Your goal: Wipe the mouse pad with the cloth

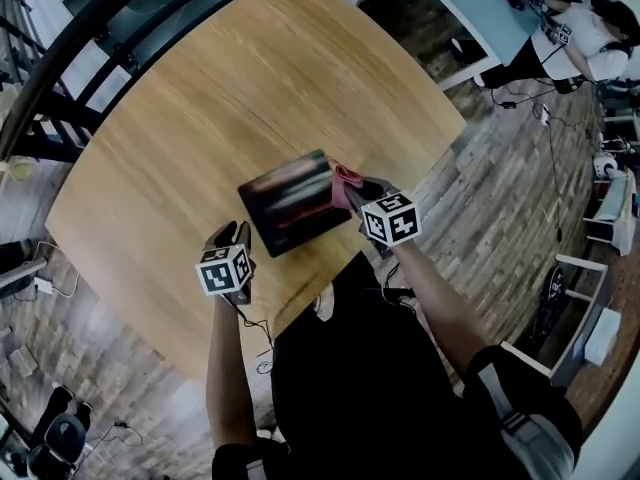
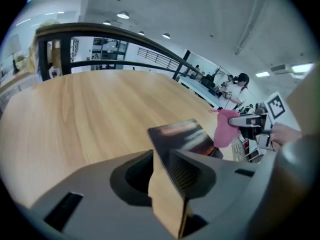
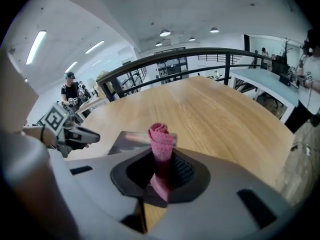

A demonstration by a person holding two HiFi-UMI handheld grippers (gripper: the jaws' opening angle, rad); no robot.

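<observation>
A dark, glossy mouse pad (image 1: 290, 203) lies flat on the round wooden table (image 1: 200, 118), near its front edge. My right gripper (image 1: 352, 186) is at the pad's right edge, shut on a rolled pink cloth (image 3: 161, 136) that sticks up from between the jaws. The cloth (image 1: 345, 180) hangs over that edge of the pad (image 3: 127, 141). My left gripper (image 1: 237, 233) sits by the pad's near left side with its jaws apart and bare table showing in the gap. The pad's corner (image 2: 182, 136) is right at its fingertips. I cannot tell whether they touch.
A black railing (image 1: 90, 28) curves round the table's far side. Cables (image 1: 260, 353) lie on the brick-patterned floor by the person's legs. A seated person (image 1: 585, 38) works at a light desk (image 1: 480, 8) at the upper right. A white shelf (image 1: 615, 208) stands at the right.
</observation>
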